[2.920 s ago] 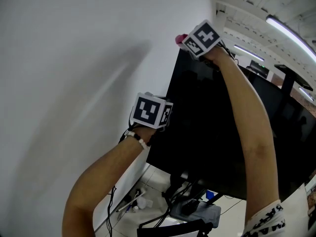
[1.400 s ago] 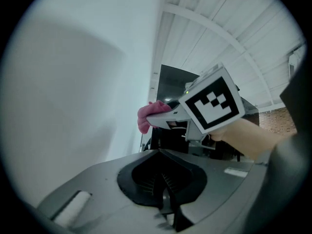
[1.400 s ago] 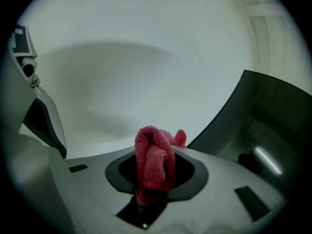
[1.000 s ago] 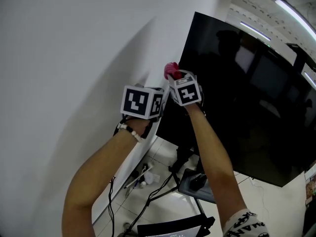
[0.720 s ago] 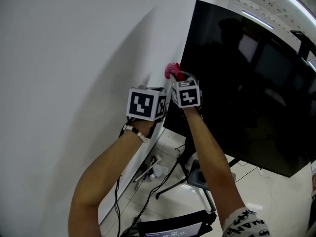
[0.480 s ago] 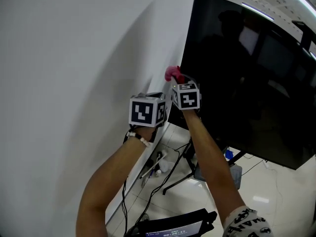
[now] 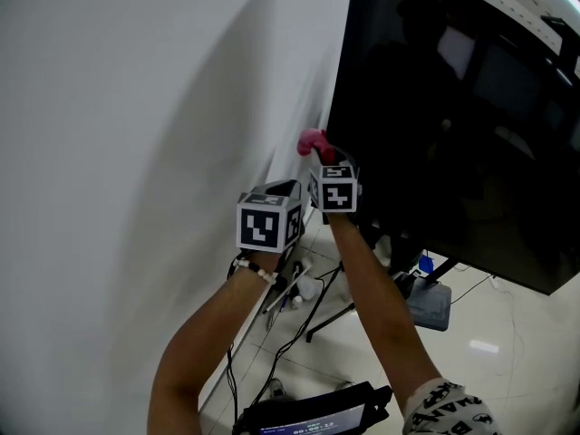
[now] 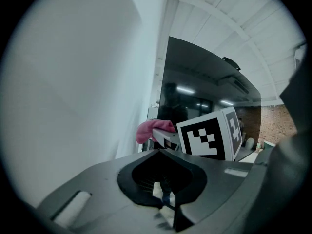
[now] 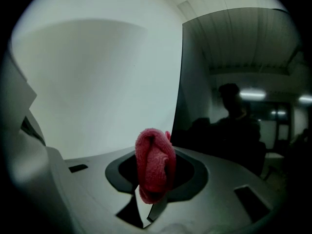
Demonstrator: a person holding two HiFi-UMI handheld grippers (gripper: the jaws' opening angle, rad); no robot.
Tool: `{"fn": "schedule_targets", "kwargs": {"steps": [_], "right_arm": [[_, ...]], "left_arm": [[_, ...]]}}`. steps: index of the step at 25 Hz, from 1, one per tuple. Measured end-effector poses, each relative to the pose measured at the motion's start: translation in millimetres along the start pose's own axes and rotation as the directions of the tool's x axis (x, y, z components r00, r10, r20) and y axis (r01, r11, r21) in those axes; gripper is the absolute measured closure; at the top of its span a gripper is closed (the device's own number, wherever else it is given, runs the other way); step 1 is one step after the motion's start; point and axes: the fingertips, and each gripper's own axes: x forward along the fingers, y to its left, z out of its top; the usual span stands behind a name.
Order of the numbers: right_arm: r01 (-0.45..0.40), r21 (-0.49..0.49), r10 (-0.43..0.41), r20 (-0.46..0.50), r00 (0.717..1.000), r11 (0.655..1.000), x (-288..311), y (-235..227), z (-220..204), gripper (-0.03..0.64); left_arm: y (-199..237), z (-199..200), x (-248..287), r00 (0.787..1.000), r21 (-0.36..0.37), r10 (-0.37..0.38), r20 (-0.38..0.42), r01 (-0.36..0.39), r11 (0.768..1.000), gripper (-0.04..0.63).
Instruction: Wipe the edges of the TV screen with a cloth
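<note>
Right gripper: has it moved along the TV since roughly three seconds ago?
Yes. The right gripper, shut on the pink cloth, went down the TV's left edge from its top corner to its bottom corner.

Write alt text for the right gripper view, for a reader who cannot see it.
The right gripper is shut on a bunched pink cloth, held close to the left edge of a dark TV. A white wall fills the left side; the screen reflects a person's silhouette and ceiling lights.
</note>
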Motion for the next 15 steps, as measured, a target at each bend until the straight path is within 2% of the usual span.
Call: {"fn": "schedule_targets", "kwargs": {"steps": [2, 6, 10, 15], "right_arm": [[0.004, 0.026, -0.004, 0.0, 1.0, 1.0, -4, 2, -11, 0.5], [0.0, 0.07, 0.0, -0.013, 1.0, 0.998, 1, 6, -39, 0.5], [-0.018, 0.092, 0.022, -0.047, 0.999, 0.996, 9, 14, -67, 0.5], [-0.01, 0.122, 0.022, -0.091, 0.996, 0.992, 20, 13, -103, 0.5]], "left_arm": [[3, -4, -3, 1.0, 0.028, 0.02, 0.005, -0.02, 0.999, 0.609], [8, -22, 5, 0.999, 0.027, 0.031, -0.022, -0.031, 0.999, 0.609], [14, -50, 17, 0.998, -0.015, 0.036, -0.057, -0.037, 0.999, 0.609], [10, -62, 22, 0.998, -0.038, 0.016, -0.052, -0.018, 0.999, 0.609]]}}
